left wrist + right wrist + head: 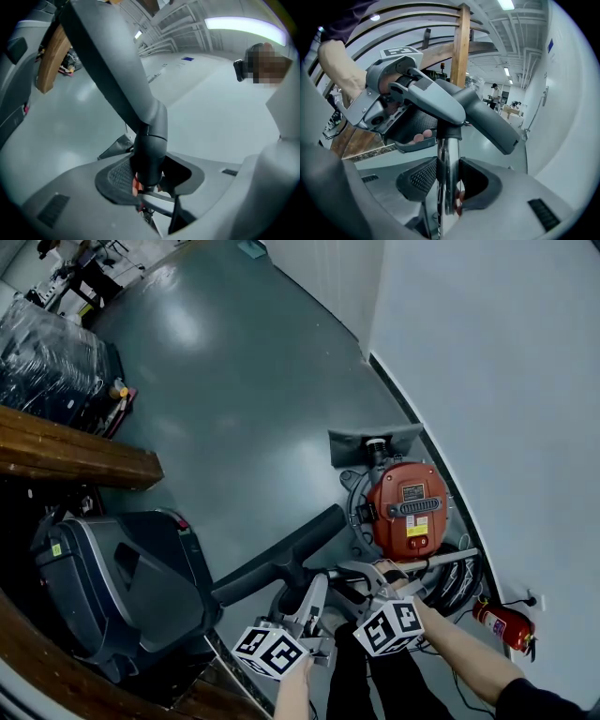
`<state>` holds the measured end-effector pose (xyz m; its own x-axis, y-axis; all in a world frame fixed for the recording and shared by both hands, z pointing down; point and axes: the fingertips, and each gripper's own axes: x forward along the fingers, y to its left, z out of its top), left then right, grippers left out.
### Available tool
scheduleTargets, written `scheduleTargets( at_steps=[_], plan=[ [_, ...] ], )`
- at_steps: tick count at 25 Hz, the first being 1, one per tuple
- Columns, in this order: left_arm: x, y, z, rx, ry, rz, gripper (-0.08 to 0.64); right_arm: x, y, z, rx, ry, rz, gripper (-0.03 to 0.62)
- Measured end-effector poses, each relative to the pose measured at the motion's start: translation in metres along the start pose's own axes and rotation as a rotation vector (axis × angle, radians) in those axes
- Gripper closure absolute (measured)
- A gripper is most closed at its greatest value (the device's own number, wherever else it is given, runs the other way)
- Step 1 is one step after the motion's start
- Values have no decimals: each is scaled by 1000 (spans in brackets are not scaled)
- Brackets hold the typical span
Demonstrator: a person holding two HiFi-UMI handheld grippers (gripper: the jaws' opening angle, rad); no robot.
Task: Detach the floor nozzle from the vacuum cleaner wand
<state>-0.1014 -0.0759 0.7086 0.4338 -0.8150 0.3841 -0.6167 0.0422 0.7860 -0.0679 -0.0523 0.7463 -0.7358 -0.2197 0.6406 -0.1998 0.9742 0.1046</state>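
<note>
Left gripper point(149, 177) clamps dark tube point(117, 79), right gripper point(448, 182) chrome wand point(448, 150); canister point(386, 491) labels illegible.

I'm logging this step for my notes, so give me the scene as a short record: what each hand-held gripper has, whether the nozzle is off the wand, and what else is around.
left hand-held gripper: closed on the neck of the floor nozzle
right hand-held gripper: closed on the chrome wand, just below the joint
joint: nozzle looks not yet off the wand
vacuum cleaner: red, on the floor beside the wall
also nearby: fire extinguisher by the wall
</note>
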Motion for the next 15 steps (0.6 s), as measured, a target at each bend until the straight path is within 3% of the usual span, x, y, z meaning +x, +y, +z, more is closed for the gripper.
scheduleTargets(
  at_steps=[3, 7, 10, 15],
  plan=[
    [-3, 2, 0, -111, -30, -35, 383, -1, 3, 1, -2, -6, 11, 430],
    [-7, 0, 7, 1, -23, -3, 383, -1, 2, 2, -1, 3, 6, 430],
    [-28, 14, 50, -13, -110, 15, 383, -3, -5, -9, 9, 12, -14, 430],
    [-52, 17, 92, 51, -124, -3, 383, 0, -11, -16, 3, 30, -26, 430]
  ],
)
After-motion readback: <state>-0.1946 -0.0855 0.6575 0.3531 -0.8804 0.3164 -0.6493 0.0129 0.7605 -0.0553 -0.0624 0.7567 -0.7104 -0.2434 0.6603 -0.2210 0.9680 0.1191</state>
